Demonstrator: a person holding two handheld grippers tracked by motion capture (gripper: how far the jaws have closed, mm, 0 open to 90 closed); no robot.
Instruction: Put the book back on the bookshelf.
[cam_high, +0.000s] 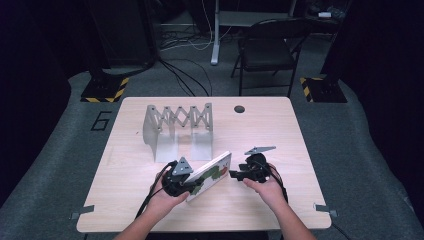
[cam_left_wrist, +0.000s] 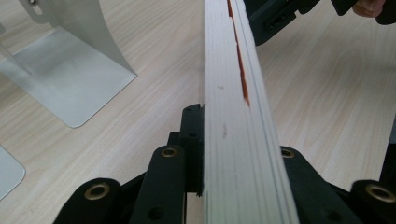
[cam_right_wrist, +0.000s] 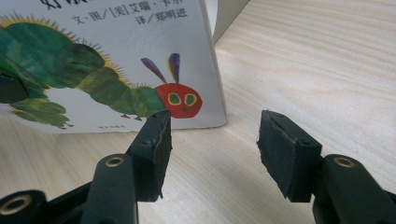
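White book (cam_high: 210, 175), green caterpillar cover.

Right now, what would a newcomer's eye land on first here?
The picture book with its green caterpillar cover, held on edge near the table's front by the left claw, shut on it. Beside it the right claw hangs open with nothing between its jaws. Behind stands a silvery accordion rack.

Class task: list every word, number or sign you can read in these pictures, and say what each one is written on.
"6": painted on the floor mat left of the table.
"文·图/[美]艾瑞·卡尔" and "译/郑明进": on the book cover, above the caterpillar.
Cut-off title characters at the cover's top edge and small print below the caterpillar: unreadable.
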